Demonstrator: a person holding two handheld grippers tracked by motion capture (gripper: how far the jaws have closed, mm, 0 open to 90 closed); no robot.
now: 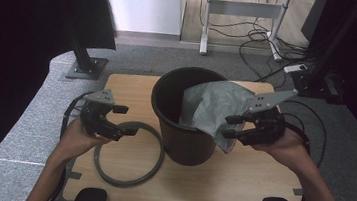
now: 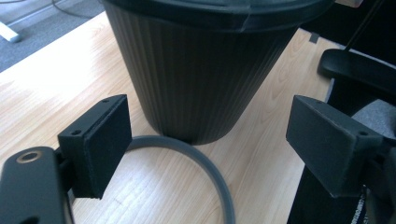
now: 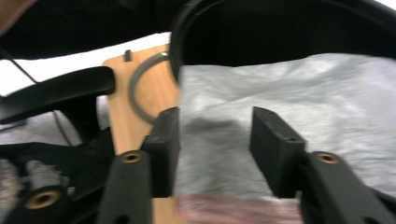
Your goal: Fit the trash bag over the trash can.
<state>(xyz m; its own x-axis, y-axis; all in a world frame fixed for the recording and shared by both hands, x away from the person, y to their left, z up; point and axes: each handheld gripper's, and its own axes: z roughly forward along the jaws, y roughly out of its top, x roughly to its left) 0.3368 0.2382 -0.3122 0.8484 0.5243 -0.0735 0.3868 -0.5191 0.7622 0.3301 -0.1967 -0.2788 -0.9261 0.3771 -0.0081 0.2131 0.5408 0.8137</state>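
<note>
**A:** The wooden table (image 1: pixel 238 179) sits on grey carpet, with a desk frame and loose cables on the floor beyond it. What lies closest to the person?

**B:** Nearest is the grey ring (image 1: pixel 130 154), flat on the wood just left of the bin and touching its base in the left gripper view. The left gripper (image 1: pixel 123 120) hovers over the ring's near-left arc, jaws spread wide with nothing between them.

**A:** And further in?

**B:** The black ribbed waste bin (image 1: pixel 182 141) stands upright at the table's middle. A grey plastic bin liner (image 1: pixel 211 109) hangs half in it, crumpled (matte, slightly silvery), spilling over the right-hand rim and down the outside wall.

**A:** The right gripper?

**B:** The right gripper (image 1: pixel 230 126) is at that overhanging fold. In the right gripper view its jaws stand at a medium gap either side of the film, not yet pinched; whether the pads (image 3: pixel 271 149) touch it can't be told, the picture being blurred.

**A:** So the step seems to be fitting the liner.

**B:** Likely. To do it well, he or she should pinch a single layer near the liner's edge, draw it outward and down over the rim evenly, and avoid tugging so hard that the light bin tips. The ring probably goes on afterwards to clamp the film.
</note>
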